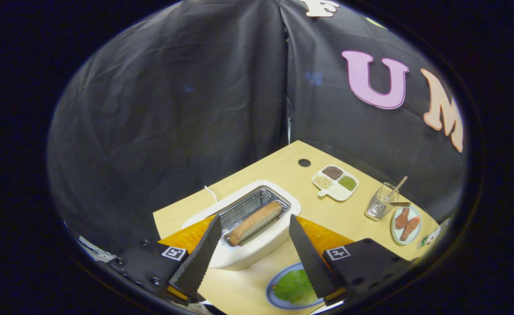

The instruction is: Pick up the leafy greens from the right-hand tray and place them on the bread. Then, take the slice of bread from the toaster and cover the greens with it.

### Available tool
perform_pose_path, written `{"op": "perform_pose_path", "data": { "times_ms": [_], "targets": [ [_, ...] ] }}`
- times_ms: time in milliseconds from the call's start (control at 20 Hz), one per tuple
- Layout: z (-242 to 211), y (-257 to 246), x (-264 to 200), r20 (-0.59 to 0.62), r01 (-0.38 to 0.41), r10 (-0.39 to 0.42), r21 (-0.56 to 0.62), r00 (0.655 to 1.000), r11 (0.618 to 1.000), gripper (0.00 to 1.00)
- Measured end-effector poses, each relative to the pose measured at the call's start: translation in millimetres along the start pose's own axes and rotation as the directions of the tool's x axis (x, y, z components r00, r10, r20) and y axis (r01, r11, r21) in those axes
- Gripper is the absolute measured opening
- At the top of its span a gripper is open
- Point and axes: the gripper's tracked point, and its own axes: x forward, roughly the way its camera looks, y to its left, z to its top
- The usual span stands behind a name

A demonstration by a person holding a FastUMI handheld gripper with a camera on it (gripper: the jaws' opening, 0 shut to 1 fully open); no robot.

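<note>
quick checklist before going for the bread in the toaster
1. Leafy greens laid on a plate: ok; bread under them: cannot tell.
2. Hand-held gripper open and empty: ok.
3. Bread slice sticking up out of the toaster slot, graspable: ok.
4. Fingers astride the slice, one each side: ok.
5. Glass and seasoning tray well away from the toaster: ok.

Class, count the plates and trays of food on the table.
3. A divided tray of grains beyond the toaster, a plate by the glass, a plate of greens under the open tool. Others may be hidden.
</note>
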Motion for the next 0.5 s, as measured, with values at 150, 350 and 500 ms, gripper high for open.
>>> {"op": "perform_pose_path", "data": {
  "times_ms": [150, 350, 500],
  "targets": [
    [2.7, -0.7, 16.4, -0.012, 0.029, -0.029, -0.008, 0.999, 1.000, 0.99],
    [-2.6, 0.5, 34.5, -0.047, 0.047, -0.047, -0.001, 0.998, 0.999, 0.98],
    [-7.2, 2.1, 44.7, -0.078, 0.045, -0.043, 0.026, 0.996, 0.999, 0.98]
  ]
}}
